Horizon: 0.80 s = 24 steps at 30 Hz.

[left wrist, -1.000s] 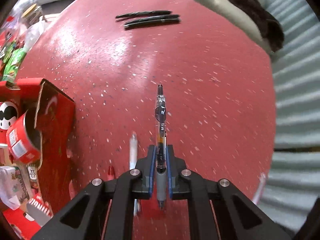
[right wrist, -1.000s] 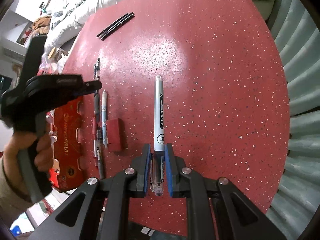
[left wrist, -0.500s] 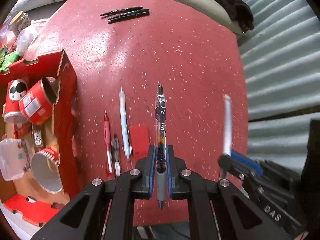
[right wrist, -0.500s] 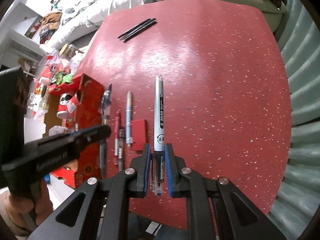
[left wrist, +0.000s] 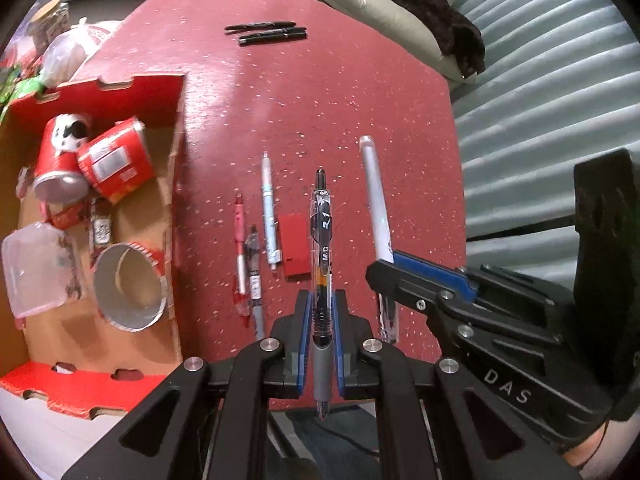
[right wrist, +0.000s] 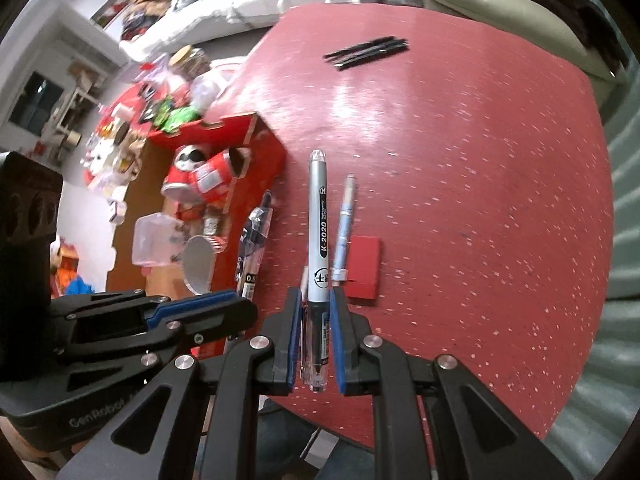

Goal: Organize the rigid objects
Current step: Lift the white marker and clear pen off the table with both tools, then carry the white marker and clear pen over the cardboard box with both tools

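1. Left gripper (left wrist: 319,344): clenched on a clear-barrelled gel pen (left wrist: 321,256) with a grey grip and black tip. The pen runs along the fingers, its grip end between the blue pads, its far end out over the red table (left wrist: 380,92).

2. Right gripper (right wrist: 315,334): clenched on a silver marker pen (right wrist: 319,216) marked K-2020, with its clear cap end between the pads. In the left wrist view the same gripper (left wrist: 390,276) stands just to the right of the gel pen.

3. Landmark: a small red block (left wrist: 295,246) lying flat on the table. Both held pens hang above the table close to it, gel pen just to its right in the left wrist view.

4. Just left of the block lies a row of pens, roughly parallel: a pale blue pen (left wrist: 269,210), a dark clear pen (left wrist: 254,268), then a red pen (left wrist: 240,248).

5. Further left of the block, off the table edge, stands an open red carton (left wrist: 176,184) holding red cans (left wrist: 114,164) and a clear plastic tub (left wrist: 34,270).

6. Well beyond the block, a group of black pens (left wrist: 266,33) lies together.

7. Judgement: transport step, both pens carried, neither set down. The next move appears to call for lowering each pen flat and parallel beside the row, then releasing without nudging its neighbours.
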Motion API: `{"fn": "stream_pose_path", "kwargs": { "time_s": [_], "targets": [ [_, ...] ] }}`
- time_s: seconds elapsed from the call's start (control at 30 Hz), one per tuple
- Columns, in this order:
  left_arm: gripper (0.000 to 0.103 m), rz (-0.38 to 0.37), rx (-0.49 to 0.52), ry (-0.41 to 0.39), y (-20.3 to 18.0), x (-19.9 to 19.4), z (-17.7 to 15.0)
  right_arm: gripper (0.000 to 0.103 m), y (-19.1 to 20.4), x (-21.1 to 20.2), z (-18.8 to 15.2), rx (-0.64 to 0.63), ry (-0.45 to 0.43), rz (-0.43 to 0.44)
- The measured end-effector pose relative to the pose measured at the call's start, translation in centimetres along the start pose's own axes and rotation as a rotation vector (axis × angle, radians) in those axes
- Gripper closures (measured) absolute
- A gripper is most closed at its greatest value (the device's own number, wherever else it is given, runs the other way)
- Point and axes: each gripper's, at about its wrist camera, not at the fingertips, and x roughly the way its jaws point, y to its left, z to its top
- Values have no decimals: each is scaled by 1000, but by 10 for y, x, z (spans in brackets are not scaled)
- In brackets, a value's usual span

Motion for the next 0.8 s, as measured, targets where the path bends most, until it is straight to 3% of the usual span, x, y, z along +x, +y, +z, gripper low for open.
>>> {"fn": "stream_pose_path", "kwargs": {
  "time_s": [0.33, 0.8],
  "targets": [
    [92, 5, -71, -36, 52, -34, -25, 88, 62, 13, 12, -140, 38, 41],
    [92, 78, -202, -111, 120, -73, -57, 88, 135, 33, 23, -304, 82, 88]
  ]
}}
